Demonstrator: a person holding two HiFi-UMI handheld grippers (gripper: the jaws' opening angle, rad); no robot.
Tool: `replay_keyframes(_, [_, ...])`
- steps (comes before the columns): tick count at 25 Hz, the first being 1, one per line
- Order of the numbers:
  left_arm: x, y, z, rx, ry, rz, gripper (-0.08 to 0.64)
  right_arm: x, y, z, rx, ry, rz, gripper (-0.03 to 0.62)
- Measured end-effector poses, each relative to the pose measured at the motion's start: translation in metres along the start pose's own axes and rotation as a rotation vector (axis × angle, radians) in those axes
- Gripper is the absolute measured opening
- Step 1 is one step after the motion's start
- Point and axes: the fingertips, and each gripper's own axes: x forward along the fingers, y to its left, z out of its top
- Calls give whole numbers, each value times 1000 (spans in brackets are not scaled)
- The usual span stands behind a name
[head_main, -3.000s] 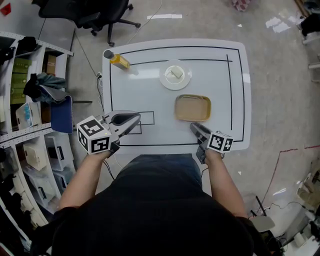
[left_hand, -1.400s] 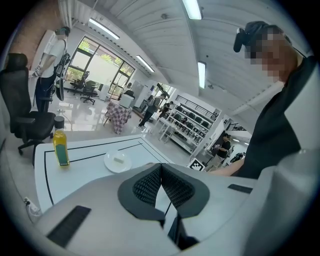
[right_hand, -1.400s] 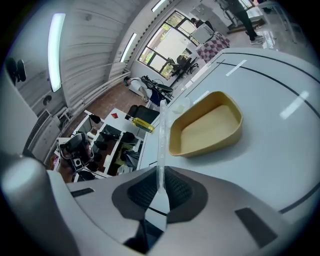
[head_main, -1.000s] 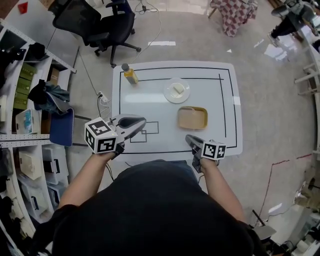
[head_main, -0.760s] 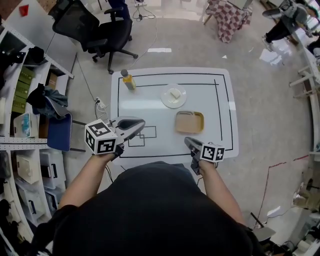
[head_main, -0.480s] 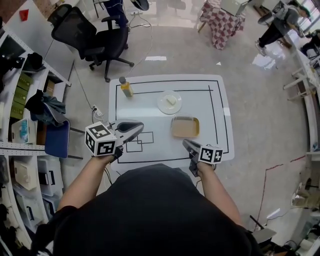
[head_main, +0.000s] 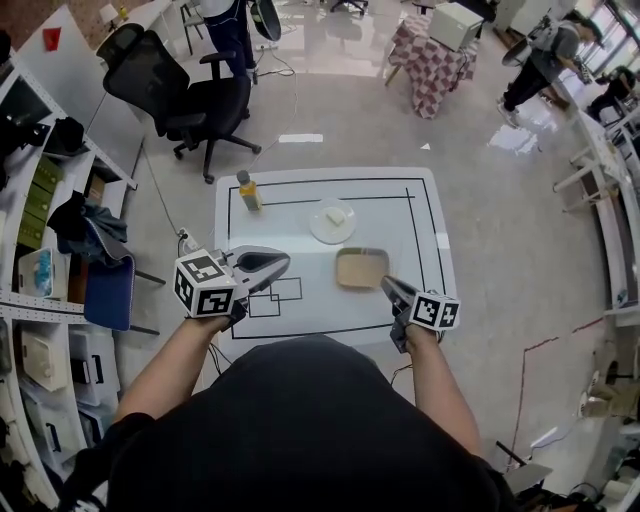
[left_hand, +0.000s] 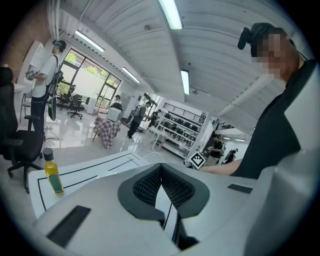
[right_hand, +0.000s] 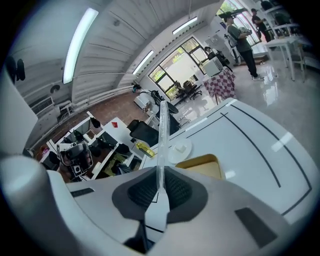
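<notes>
1. Workshop shelving (head_main: 35, 215) and an office chair (head_main: 185, 95) surround a white table (head_main: 425, 235) marked with black lines.
2. At the table's 8 o'clock edge hovers the left gripper (head_main: 283, 262), its jaws pressed together with nothing between them.
3. At the 5 o'clock edge, the right gripper (head_main: 388, 284) is clamped on the lower end of a clear thin rod (right_hand: 161, 135), which rises straight out along the jaws.
4. Just beside the right gripper, at its 11 o'clock, lies a tan tray (head_main: 361, 268). A white plate (head_main: 331, 220) sits beyond, and a yellow bottle (head_main: 247, 192) stands at the table's 10 o'clock corner.
5. The rod looks light, smooth and probably slippery, and likely to bend or snap. It is best held low, pads flat, with a modest squeeze.
</notes>
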Motion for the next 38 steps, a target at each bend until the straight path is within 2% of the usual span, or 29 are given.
replay_keyframes(4, [-4,-1,7,2,-10,4,21,-14,-6,21,-28,-41,-24,41])
replay_keyframes(13, [-6,-8,19,19,-30,-1,21,-32,14,62,-72,-121,-34,41])
replay_keyframes(23, [-13,-6,21,17,-36,18,21,-64,46,108,-287,-230,-129,41])
replay_keyframes(30, [-15,-7,18,39,-24,27,21,-83,59,120,-418,-256,-190,41])
replay_keyframes(34, [-17,-7,20,35,-36,31,21,-89,68,125,-457,-272,-203,41])
replay_keyframes(38, [-22,-9,25,40,-58,39,21,-92,74,127,-457,-279,-199,41])
